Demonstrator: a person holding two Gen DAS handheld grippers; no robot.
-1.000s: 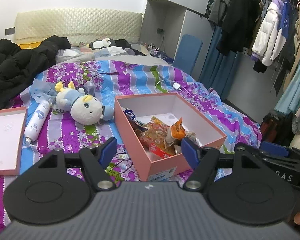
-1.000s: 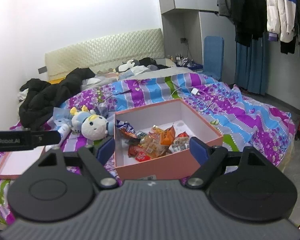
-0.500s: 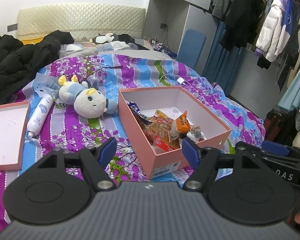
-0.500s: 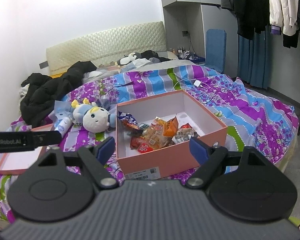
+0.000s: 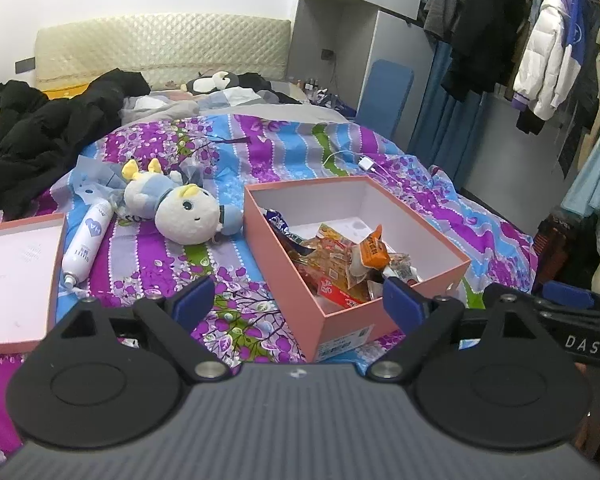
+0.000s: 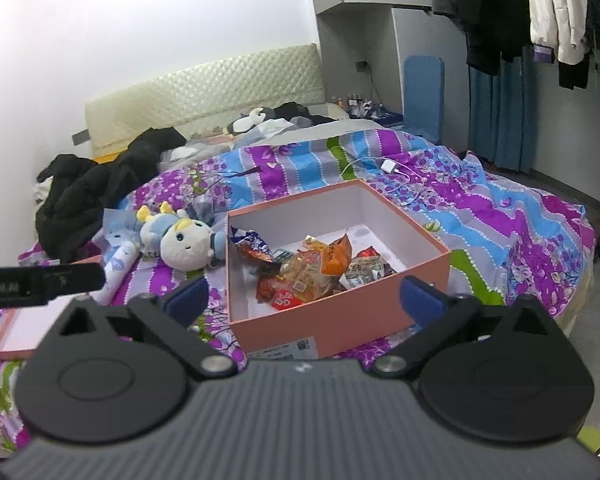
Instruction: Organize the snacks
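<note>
An open pink box (image 5: 288,280) (image 6: 332,320) sits on the flowered bedspread, with a heap of snack packets (image 5: 340,256) (image 6: 312,268) in its near half. My left gripper (image 5: 298,305) hovers short of the box's near left corner. Its jaws are opening, with nothing gripped between the blue pads. My right gripper (image 6: 304,299) hangs in front of the box's near wall. Its jaws are opening too, and they hold nothing. The box lies beyond both sets of fingertips.
Left of the box lie a plush doll (image 5: 184,216), a white bottle (image 5: 86,246) and the pink box lid (image 5: 16,272). Black coats (image 5: 40,140) are piled at the far left. A charger cable (image 5: 364,162) lies behind the box. Hanging clothes (image 5: 540,60) line the right wall.
Both grippers' fingers have spread wider apart. The box and snacks lie as before.
</note>
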